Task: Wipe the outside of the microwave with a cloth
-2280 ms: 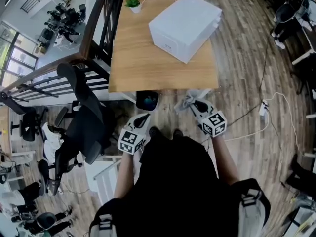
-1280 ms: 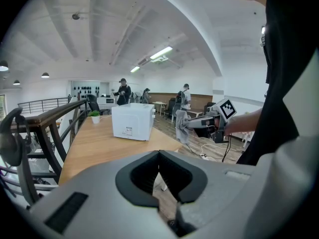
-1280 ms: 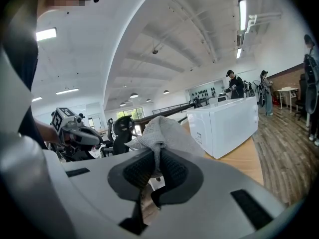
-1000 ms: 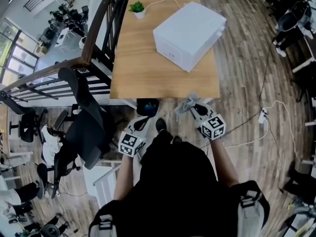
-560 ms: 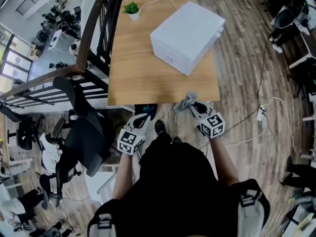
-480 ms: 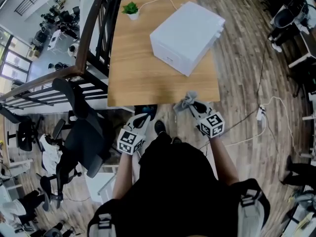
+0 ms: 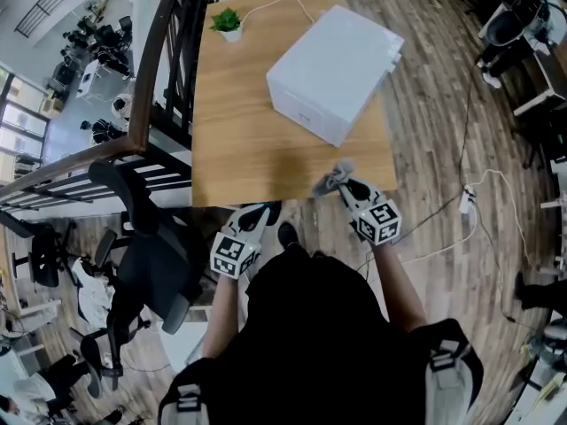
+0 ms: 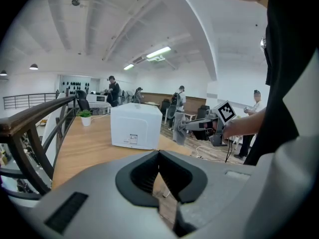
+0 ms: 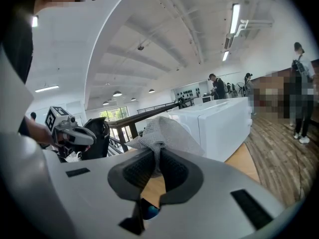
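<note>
Head view: the cloth [image 7: 327, 181] is pinched in the right tongs [image 7: 344, 187] at the desk [image 7: 237, 131] edge, short of the microwave [image 7: 332, 60]. The left tongs [image 8: 159, 177] are pressed together, apparently on nothing.

White boxy microwave [image 7: 332, 71] sits skewed on the far right part of the wooden table [image 7: 235, 122], one corner toward the near edge. Grey cloth [image 7: 326, 182], bunched and crumpled, pinched between the right gripper [image 7: 342, 185] jaws, above the table's near edge, apart from the microwave
</note>
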Available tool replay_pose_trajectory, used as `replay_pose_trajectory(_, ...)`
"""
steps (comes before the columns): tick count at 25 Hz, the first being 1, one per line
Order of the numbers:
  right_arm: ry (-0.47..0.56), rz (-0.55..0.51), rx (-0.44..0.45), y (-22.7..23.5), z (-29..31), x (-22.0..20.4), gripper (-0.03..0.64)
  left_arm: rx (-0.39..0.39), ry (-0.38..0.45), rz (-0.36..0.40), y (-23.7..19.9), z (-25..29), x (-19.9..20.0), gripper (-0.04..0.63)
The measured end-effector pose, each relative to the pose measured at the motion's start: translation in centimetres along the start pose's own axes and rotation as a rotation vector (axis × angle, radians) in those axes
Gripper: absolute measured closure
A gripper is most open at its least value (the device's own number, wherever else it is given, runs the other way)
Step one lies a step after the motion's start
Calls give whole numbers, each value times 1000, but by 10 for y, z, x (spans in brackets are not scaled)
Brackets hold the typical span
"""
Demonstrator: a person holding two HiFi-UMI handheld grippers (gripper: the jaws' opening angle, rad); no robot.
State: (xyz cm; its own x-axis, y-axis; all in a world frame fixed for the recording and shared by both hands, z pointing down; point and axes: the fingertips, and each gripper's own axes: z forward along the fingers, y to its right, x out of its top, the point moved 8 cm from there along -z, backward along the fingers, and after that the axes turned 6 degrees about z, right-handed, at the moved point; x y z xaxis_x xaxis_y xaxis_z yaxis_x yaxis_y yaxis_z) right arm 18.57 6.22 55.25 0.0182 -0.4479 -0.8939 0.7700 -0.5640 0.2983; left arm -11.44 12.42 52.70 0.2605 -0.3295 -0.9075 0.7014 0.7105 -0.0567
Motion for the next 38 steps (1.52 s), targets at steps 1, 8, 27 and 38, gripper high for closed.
replay_pose_trajectory(1, 3, 3, -10, 2, 3, 2, 588, -6, 0, 0, -4, 3, 0, 594)
replay_pose_trajectory(8, 21, 26, -109, 30, 34, 10, 588, -47, -3, 11, -36, 17, 4, 594)
replay_pose_trajectory(27, 52, 102, -271, 78, 91, 35, 588, -106, -2, 4, -89, 24, -10, 594)
replay_pose_trajectory(38, 43, 145, -243, 91, 122, 41, 589, -38, -3, -58, -107, 27, -7, 594)
